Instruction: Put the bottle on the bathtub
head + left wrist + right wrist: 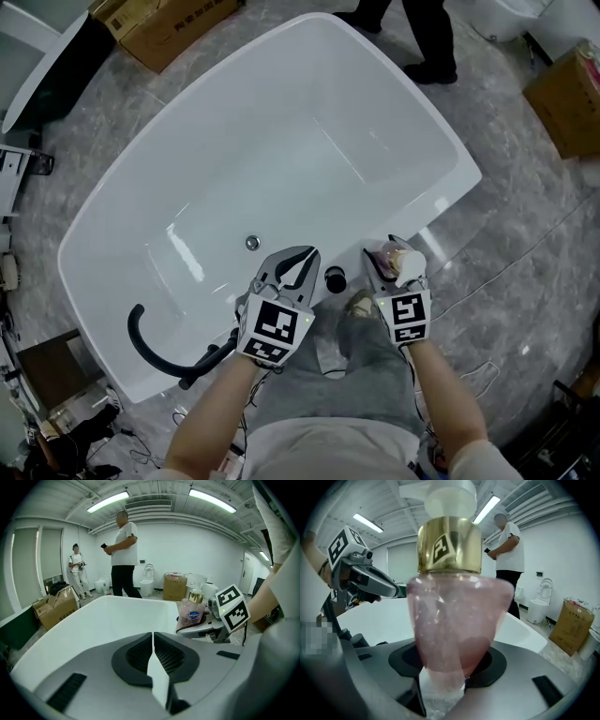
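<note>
1. At the near rim of the bathtub [455, 183], the right gripper [389, 270] is holding the pink bottle [454, 620], its jaws clamped on the bottle's lower body.
2. The bottle is standing upright between those jaws, gold collar and white cap uppermost, its long axis roughly vertical.
3. It is sitting over the rim, just beside a round black fitting [335, 278]. Whether its base is touching the rim is unclear. The rim's flat surface appears to lie straight below, so a short, level lowering seems called for.
4. The left gripper [298, 270] is hanging near, its jaws together on nothing.
</note>
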### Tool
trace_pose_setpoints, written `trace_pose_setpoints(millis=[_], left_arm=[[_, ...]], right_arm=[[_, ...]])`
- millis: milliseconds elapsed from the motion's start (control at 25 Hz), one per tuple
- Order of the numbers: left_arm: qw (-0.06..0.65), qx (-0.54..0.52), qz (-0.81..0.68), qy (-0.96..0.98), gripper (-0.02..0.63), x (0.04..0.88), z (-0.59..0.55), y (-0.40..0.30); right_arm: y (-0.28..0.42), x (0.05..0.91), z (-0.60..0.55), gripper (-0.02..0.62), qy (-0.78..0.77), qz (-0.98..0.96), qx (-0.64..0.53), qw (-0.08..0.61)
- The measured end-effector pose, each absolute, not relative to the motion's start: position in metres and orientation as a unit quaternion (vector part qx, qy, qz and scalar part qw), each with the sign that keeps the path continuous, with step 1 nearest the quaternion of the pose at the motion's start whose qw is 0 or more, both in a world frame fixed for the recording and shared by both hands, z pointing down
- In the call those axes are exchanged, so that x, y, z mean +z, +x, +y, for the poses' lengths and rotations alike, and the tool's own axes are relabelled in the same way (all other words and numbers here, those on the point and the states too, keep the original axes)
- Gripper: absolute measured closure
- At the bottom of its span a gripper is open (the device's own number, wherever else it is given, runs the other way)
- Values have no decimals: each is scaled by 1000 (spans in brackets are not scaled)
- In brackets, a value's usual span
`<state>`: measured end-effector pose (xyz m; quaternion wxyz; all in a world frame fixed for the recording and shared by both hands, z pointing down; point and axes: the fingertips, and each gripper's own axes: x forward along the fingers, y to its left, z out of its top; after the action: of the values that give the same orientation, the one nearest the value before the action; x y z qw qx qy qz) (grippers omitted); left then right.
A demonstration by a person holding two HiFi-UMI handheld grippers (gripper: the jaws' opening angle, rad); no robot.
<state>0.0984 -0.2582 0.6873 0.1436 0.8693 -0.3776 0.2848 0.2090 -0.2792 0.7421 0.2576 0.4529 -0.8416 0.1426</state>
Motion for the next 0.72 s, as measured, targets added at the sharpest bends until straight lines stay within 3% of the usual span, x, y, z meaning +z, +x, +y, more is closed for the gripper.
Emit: trace_pose_setpoints(millis=[320,480,720], left_arm=[[148,297,-363,871,577,681,-254,105],[147,301,-356,872,577,673,-254,106],[138,300,-338,881,577,647,-249,111]], right_arm=[[209,746,-275,336,448,-833,164,280],[211,742,-275,268,447,-828,181,286],[217,719,-267,219,428,-829,207,296]])
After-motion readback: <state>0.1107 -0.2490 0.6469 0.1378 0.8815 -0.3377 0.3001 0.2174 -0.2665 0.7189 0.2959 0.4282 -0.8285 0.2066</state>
